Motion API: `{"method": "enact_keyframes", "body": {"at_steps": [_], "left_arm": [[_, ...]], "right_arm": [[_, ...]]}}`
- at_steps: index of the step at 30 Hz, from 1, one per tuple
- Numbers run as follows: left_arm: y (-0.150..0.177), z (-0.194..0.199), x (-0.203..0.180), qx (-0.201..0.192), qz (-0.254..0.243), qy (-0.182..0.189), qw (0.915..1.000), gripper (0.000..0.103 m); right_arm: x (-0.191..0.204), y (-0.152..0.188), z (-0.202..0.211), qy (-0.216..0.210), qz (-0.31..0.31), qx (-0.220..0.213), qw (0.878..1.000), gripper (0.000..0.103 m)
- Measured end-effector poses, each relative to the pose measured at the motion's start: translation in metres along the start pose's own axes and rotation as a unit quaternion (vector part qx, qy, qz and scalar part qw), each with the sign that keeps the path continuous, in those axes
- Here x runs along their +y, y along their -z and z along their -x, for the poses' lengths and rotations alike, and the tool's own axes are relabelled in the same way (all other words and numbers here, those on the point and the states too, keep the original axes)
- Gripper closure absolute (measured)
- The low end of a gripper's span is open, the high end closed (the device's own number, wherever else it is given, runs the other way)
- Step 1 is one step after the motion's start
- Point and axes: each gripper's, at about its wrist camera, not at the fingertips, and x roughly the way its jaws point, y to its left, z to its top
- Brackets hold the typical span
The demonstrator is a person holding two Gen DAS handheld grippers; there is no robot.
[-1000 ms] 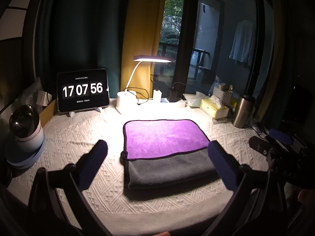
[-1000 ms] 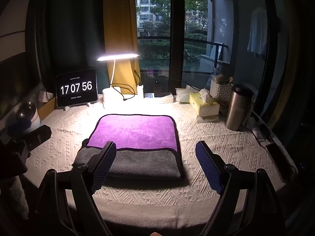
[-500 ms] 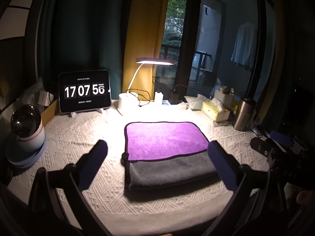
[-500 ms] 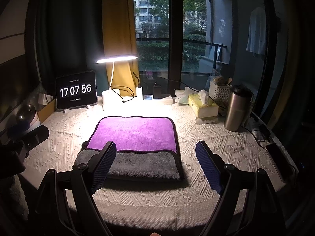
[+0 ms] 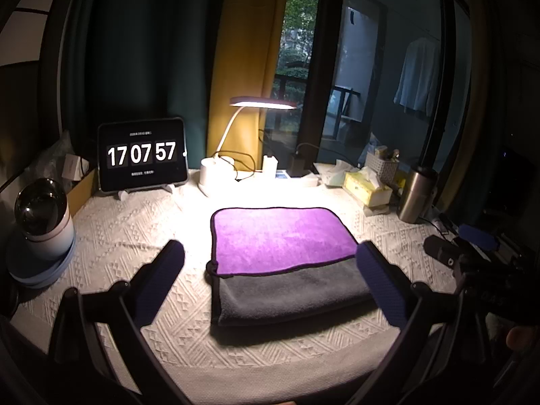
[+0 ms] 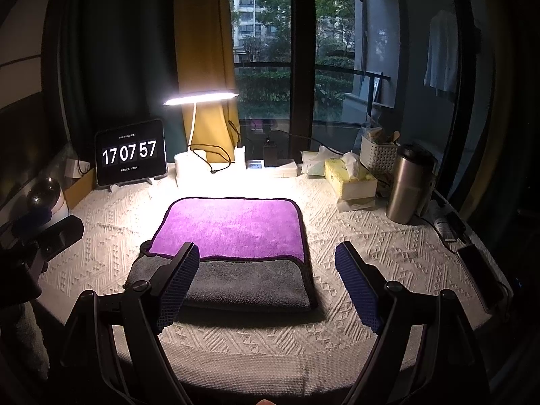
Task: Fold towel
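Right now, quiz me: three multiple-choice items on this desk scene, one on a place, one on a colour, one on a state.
1. Where does the steel tumbler stand, as the right wrist view shows it?
A. right of the tissue box
B. left of the tablet clock
C. on the towel

2. What colour is the towel's upper layer?
A. yellow
B. purple
C. green

3. How are the left gripper and right gripper?
A. both open, holding nothing
B. both shut on the towel
C. left gripper shut on the desk lamp

Answers:
1 A, it stands just right of the box.
2 B, purple lies over grey.
3 A, fingers spread wide, nothing between them.
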Motion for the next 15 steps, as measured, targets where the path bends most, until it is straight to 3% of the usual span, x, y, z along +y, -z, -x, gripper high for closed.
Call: {"method": "enact_keyframes", "body": {"at_steps": [15], "left_arm": [[-0.0006,-0.0009,-0.0006,0.0,-0.001,0.001,1.0,0.001]], "right_arm": [[0.0015,0.0003,-0.0057,-0.002,0.001,0.004,1.0,0.018]]}}
